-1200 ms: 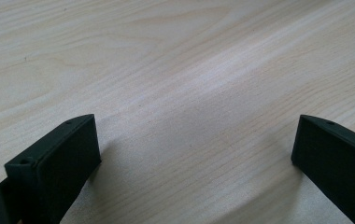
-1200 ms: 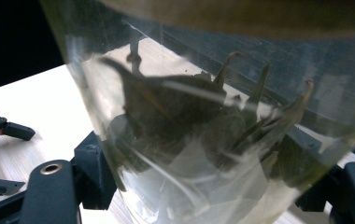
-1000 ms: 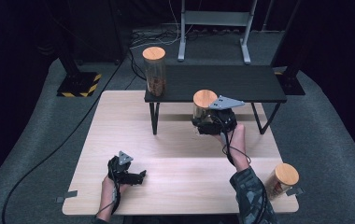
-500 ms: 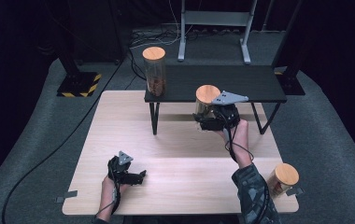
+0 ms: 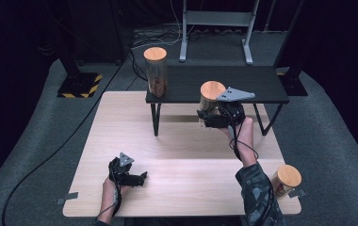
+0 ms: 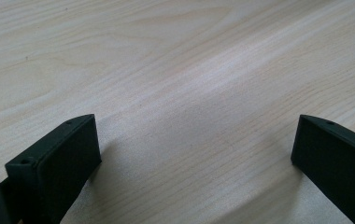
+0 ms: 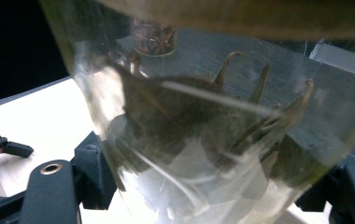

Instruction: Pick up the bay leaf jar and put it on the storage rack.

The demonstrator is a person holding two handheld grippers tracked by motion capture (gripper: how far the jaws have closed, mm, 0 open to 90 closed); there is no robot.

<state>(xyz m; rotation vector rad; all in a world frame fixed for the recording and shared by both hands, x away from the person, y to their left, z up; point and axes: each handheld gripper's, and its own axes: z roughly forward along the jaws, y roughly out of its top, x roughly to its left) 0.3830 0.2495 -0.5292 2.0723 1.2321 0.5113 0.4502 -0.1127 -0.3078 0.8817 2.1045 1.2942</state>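
My right gripper (image 5: pixel 211 118) is shut on a clear glass jar with a round wooden lid (image 5: pixel 212 91) and holds it in the air at the front edge of the black shelf (image 5: pixel 262 85). In the right gripper view the jar (image 7: pixel 203 140) stands between the two jaws, with dark dried leaves inside. My left gripper (image 5: pixel 141 178) rests low on the wooden table (image 5: pixel 186 155) at the front left. It is open, and the left gripper view has bare wood between its jaws (image 6: pixel 196 135).
A second lidded jar (image 5: pixel 156 70) with brown spices stands on the shelf's left end; it appears behind the held jar as well (image 7: pixel 154 39). A third jar (image 5: pixel 285 181) stands at the table's front right corner. Cables and a metal stand lie on the floor beyond.
The right gripper has carried the jar slightly up and toward the shelf. The left gripper has stayed where it was.
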